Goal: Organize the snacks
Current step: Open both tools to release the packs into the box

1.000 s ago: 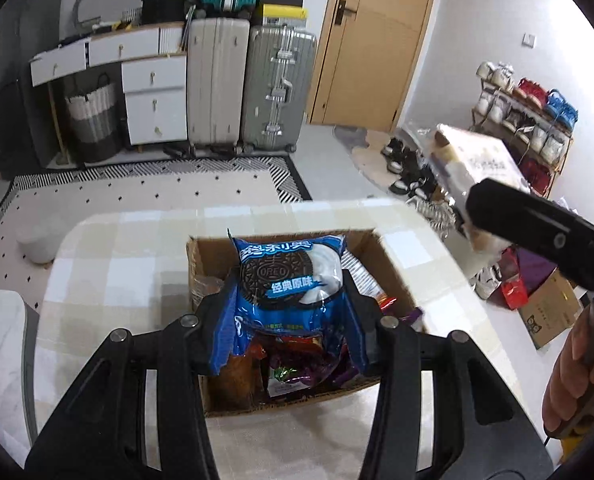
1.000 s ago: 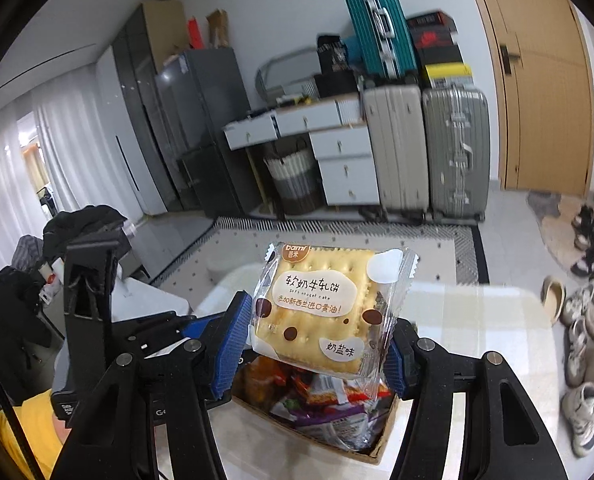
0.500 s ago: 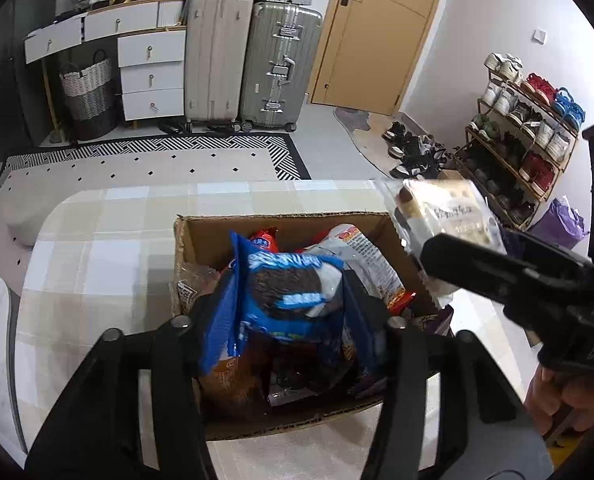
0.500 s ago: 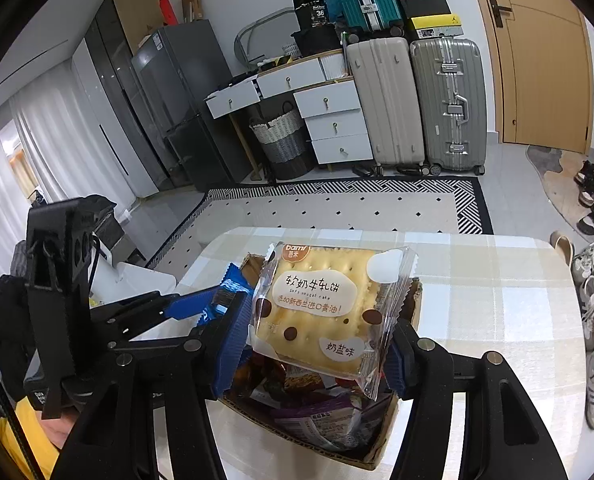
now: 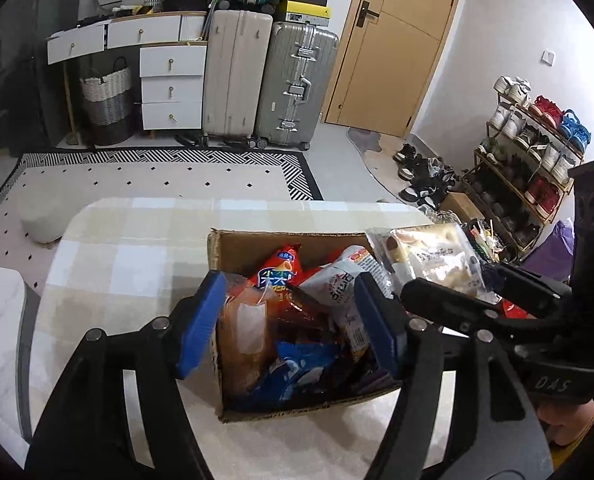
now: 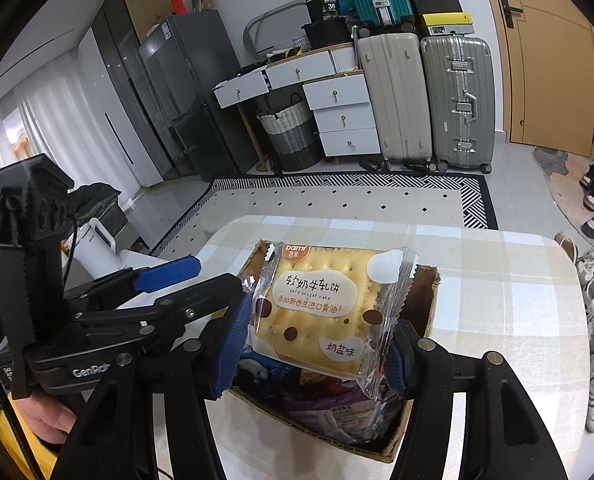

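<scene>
Cracker pack (image 6: pixel 324 309) clamped between right fingers (image 6: pixel 233 344) (over box (image 6: pixel 425 296)).

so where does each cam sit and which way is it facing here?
Left wrist: on the left gripper, aimed along its open fingers down into the cardboard box of snacks; the right gripper with the biscuit pack shows at right.
Right wrist: on the right gripper, shut on the biscuit pack above the box; the left gripper and a hand show at left.
Shared: box, checked table, suitcases, drawers, door.
</scene>
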The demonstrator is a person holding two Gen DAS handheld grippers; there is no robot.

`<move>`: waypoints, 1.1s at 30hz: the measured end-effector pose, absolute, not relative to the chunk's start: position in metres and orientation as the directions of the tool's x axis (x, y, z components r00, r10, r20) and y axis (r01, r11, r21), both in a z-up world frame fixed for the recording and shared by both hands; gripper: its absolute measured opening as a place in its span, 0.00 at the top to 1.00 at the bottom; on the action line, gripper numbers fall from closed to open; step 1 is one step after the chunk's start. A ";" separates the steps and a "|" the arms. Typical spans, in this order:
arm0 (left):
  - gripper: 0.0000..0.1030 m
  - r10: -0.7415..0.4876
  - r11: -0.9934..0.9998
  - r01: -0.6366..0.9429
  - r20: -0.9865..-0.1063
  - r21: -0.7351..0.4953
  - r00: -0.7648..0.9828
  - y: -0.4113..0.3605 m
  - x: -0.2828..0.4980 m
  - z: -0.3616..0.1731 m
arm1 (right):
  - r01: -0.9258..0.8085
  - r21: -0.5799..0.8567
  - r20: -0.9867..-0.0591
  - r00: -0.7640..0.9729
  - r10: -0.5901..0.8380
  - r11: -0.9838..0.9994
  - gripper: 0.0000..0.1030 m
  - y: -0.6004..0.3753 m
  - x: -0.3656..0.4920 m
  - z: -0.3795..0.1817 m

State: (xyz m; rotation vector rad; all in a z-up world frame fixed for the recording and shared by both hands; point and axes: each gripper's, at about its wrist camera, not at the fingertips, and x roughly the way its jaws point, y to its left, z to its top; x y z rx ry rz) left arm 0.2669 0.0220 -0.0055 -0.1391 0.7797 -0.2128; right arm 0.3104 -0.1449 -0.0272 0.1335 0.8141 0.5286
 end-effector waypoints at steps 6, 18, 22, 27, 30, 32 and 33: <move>0.34 -0.188 0.981 0.102 -0.680 -0.164 0.709 0.027 0.240 0.001 | -0.404 0.298 -0.675 0.552 0.490 0.865 0.42 -0.137 0.313 -0.034; 0.22 -0.064 0.997 0.016 -0.684 -0.077 0.726 0.048 0.225 0.014 | -0.420 0.275 -0.703 0.526 0.478 0.865 0.41 -0.120 0.323 -0.050; 0.22 -0.048 0.998 0.004 -0.692 -0.064 0.720 0.047 0.223 0.015 | -0.418 0.258 -0.697 0.543 0.467 0.871 0.41 -0.122 0.317 -0.048; 0.22 -0.042 0.998 0.005 -0.691 -0.056 0.721 0.042 0.214 0.019 | -0.396 0.271 -0.674 0.573 0.466 0.878 0.40 -0.132 0.310 -0.038; 0.22 -0.042 0.999 0.009 -0.687 -0.051 0.726 0.039 0.206 0.024 | -0.388 0.265 -0.648 0.606 0.461 0.883 0.40 -0.139 0.302 -0.026; 0.22 -0.039 0.999 0.009 -0.682 -0.048 0.731 0.038 0.201 0.030 | -0.386 0.267 -0.633 0.621 0.463 0.883 0.40 -0.142 0.297 -0.016; 0.22 -0.038 0.999 0.009 -0.677 -0.047 0.735 0.037 0.197 0.034 | -0.384 0.267 -0.621 0.632 0.463 0.884 0.40 -0.145 0.292 -0.010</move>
